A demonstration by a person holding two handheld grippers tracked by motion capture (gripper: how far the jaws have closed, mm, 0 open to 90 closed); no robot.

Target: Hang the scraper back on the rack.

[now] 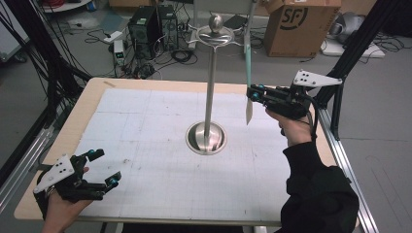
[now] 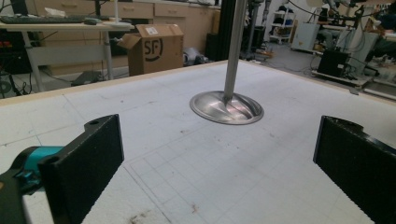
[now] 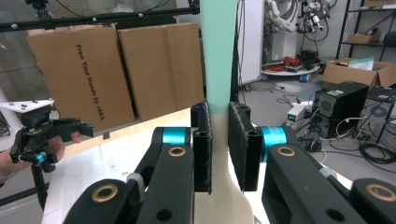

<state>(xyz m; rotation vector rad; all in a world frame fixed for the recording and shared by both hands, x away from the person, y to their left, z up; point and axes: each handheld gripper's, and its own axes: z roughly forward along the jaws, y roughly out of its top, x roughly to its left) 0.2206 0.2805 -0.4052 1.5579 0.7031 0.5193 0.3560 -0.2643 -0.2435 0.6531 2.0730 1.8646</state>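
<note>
Nearest the lens, at the bottom of the right gripper view, the right gripper (image 3: 218, 149) has its two black jaws pressed together on a long flat utensil (image 3: 217, 56). The utensil's handle is teal and rises straight up out of the top of that frame; its cream-coloured end widens below the jaws. In the high view the same utensil (image 1: 248, 73) hangs upright right of centre, teal part up, cream tip pointing down above the table (image 1: 92, 94), apart from the surface. The right gripper (image 1: 254, 93) grips it from the right side, carried by a hand in a dark sleeve that enters from the lower right.

Just left of the utensil in the high view stands a tall metal stand (image 1: 210, 87): a thin pole rising from a round dished base at the middle of the table, with a curved hook bar and a ball at the top. The utensil is near the pole but not touching it. In the left gripper view the stand's base (image 2: 226, 107) sits in the upper middle of the frame.

At the lower left of the high view the left gripper (image 1: 108, 167) rests low by the table's near edge, jaws spread wide apart with nothing between them; its own view shows the white gridded mat (image 2: 196, 177) between the two pads.

A cardboard box (image 1: 301, 26) stands on the floor at the upper right of the high view.
</note>
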